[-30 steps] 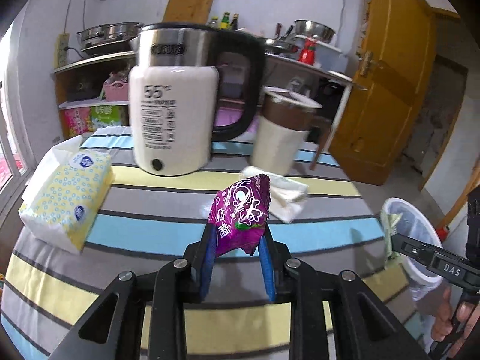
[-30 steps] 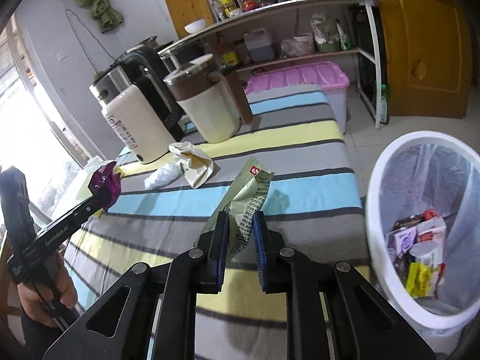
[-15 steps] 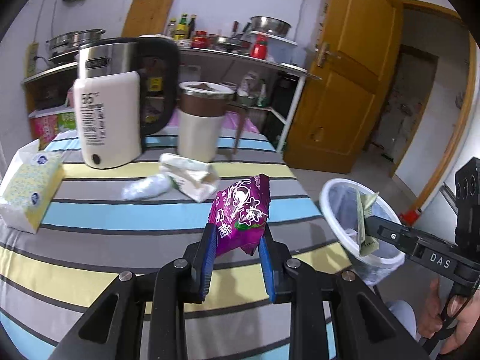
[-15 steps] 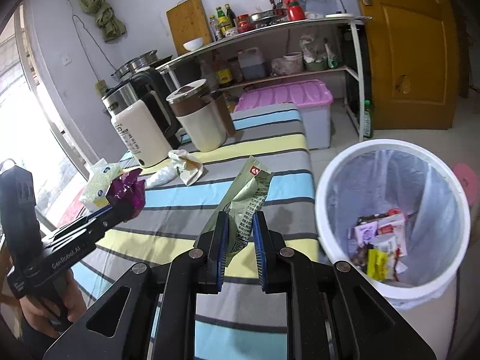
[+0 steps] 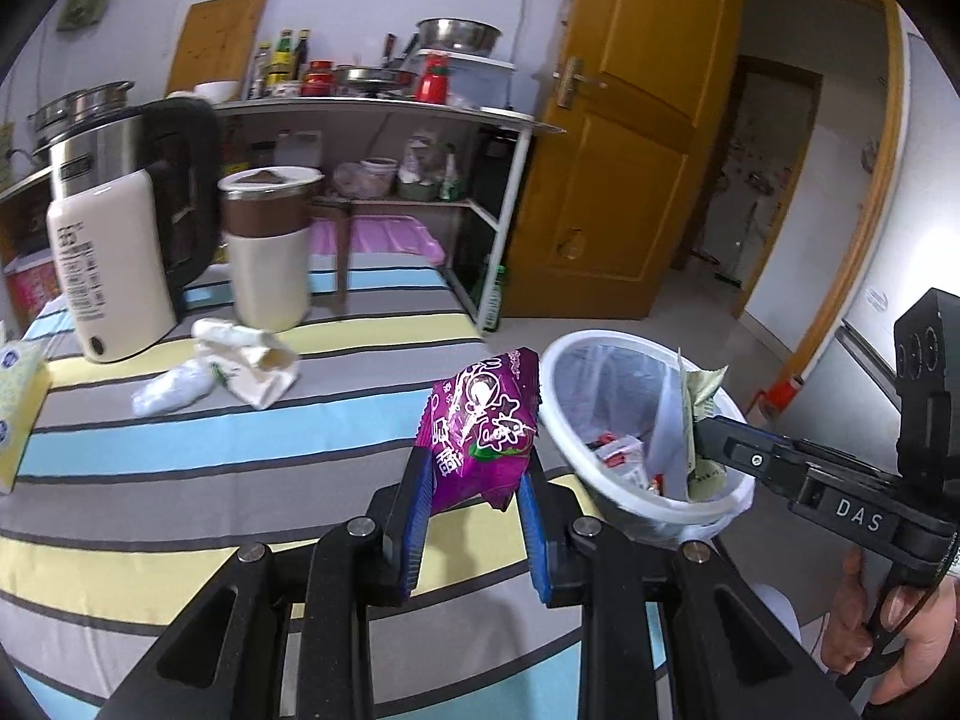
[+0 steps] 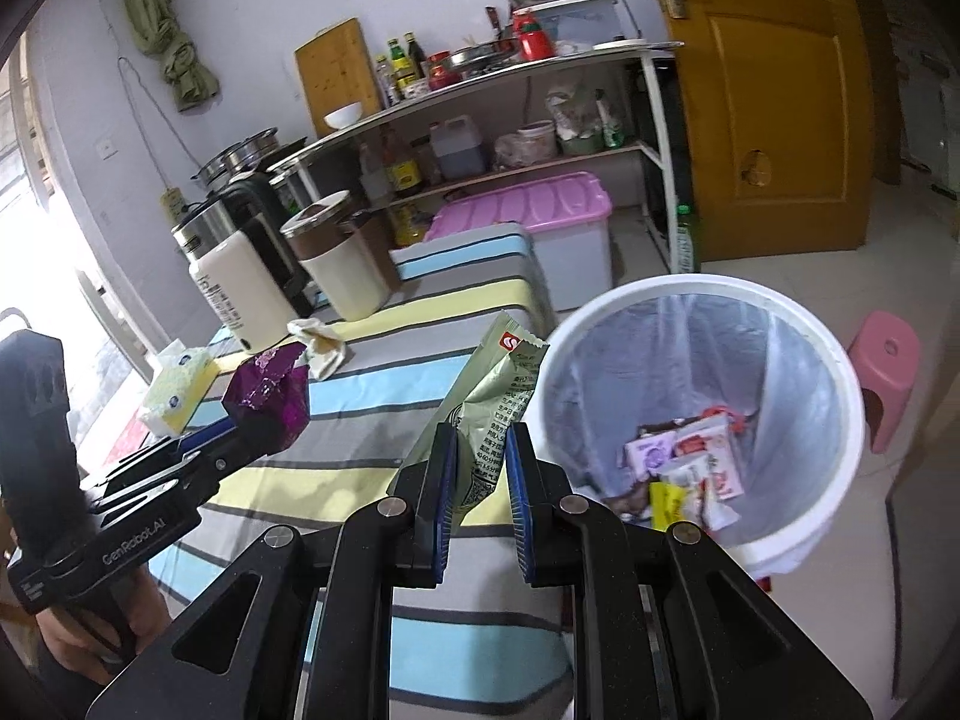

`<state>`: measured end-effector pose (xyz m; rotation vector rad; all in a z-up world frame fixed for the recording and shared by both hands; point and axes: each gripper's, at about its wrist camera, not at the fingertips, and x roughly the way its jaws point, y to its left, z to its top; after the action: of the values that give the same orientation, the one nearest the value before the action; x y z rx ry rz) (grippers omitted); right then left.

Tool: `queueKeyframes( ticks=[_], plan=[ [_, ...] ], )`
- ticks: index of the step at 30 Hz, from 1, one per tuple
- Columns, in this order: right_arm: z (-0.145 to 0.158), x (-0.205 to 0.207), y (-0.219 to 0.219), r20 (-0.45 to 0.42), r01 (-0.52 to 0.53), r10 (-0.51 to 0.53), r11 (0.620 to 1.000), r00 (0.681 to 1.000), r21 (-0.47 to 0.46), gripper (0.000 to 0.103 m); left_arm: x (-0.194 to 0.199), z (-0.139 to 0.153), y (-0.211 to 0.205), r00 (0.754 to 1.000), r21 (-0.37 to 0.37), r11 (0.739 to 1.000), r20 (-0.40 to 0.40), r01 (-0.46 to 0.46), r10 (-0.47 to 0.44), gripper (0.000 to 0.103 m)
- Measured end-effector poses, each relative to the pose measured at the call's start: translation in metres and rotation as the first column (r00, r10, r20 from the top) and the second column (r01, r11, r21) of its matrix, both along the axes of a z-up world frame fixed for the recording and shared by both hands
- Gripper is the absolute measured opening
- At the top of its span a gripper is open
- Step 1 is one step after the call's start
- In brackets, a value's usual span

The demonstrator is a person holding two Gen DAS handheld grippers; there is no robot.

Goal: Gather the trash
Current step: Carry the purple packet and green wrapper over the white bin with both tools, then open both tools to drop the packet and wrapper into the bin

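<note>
- Left gripper (image 5: 474, 480) is clamped on a purple snack packet (image 5: 483, 426), the packet standing up out of the blue pads, with the jaws narrowed around its lower end.
- Right gripper (image 6: 477, 480) pinches a pale green wrapper (image 6: 501, 402) between nearly closed pads; the wrapper sticks up and leans toward the table.
- Both grippers point forward and downward. Seen from the left one, the right gripper's tip with its green wrapper is at the bin's far rim, over the opening as far as I can tell; a hand (image 5: 888, 630) grips its handle at the lower right.
- From the right one, the left gripper sits lower left, above the striped cloth, its packet not yet over the bin.
- White bin (image 5: 561, 414) with a clear liner stands on the floor just off the table's near right corner. It already holds several packets and wrappers at the bottom, so part of the collecting looks done.
- Still left on the table (image 5: 180, 450): a crumpled paper wrapper (image 5: 258, 360) and a small white plastic wad (image 5: 171, 393), lying touching or nearly so, toward the far left part in front of the kettle (image 5: 114, 240) and the lidded cup (image 5: 270, 252).
- A tissue pack (image 5: 18, 414) at the left edge looks like it belongs there, not trash.
- My read: two pieces are about to be dropped, then those two remain to fetch.
</note>
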<state>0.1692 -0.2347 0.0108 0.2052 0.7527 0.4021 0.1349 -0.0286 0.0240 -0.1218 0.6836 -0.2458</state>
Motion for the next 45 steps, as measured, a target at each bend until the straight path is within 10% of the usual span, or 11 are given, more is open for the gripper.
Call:
queueKeyframes(
  ticks=[45],
  plan=[
    [-0.050, 0.048, -0.099, -0.106, 0.215, -0.222, 0.974, 0.969, -0.071, 0.024, 0.093, -0.047, -0.126, 0.972, 0.013, 0.977, -0.103, 0.215, -0.213, 0.037]
  ],
)
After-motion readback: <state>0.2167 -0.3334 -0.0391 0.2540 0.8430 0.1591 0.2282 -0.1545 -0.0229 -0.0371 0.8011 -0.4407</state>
